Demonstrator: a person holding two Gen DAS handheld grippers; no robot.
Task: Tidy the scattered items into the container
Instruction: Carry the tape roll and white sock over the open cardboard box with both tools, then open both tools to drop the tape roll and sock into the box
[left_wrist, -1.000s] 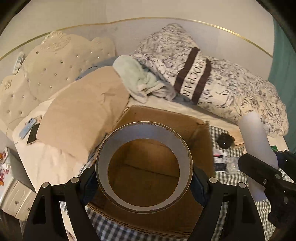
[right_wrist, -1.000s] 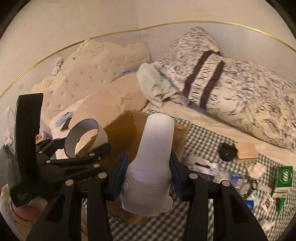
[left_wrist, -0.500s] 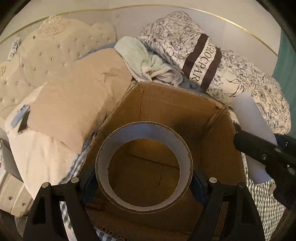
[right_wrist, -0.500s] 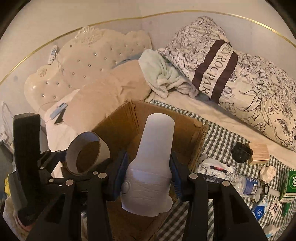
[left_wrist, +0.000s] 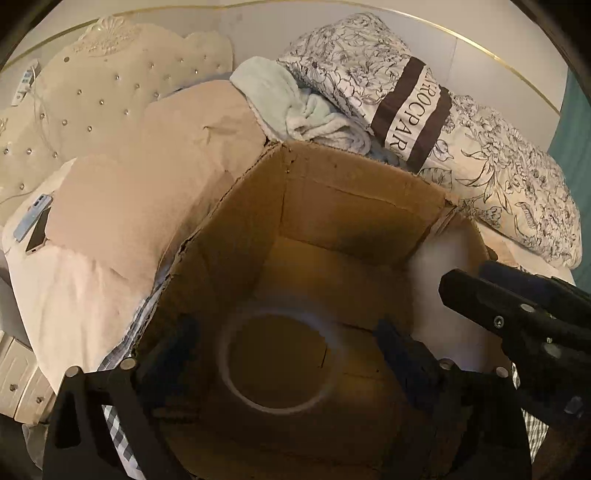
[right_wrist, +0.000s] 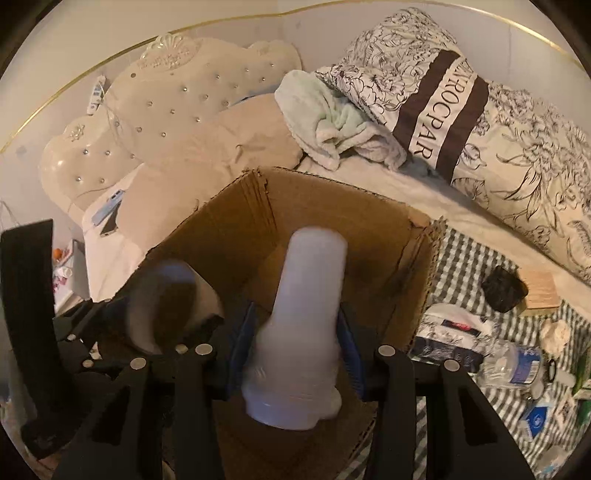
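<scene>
Through my left wrist camera I look straight down into the open cardboard box (left_wrist: 354, 206), which sits on the bed. My left gripper (left_wrist: 284, 354) is opening: the tape roll (left_wrist: 275, 363) is blurred between the jaws, apart from both pads, low inside the box. At the right edge the right gripper's black arm reaches in beside a white blur, too smeared here to name.

My right wrist camera makes that blur clear: a white bottle (right_wrist: 306, 314) stands upright between the pads of my right gripper (right_wrist: 295, 354) over the box (right_wrist: 332, 221). These jaws are opening too, and I see slim gaps on both sides of the bottle. This view alone shows the clutter waiting on the checked blanket (right_wrist: 461, 266): a clear water bottle (right_wrist: 513, 369), a black lump (right_wrist: 504, 288), a crumpled wrapper (right_wrist: 454, 325). The tape roll (right_wrist: 166, 306) shows only as a smear at left, by the left gripper (right_wrist: 122, 332).
</scene>
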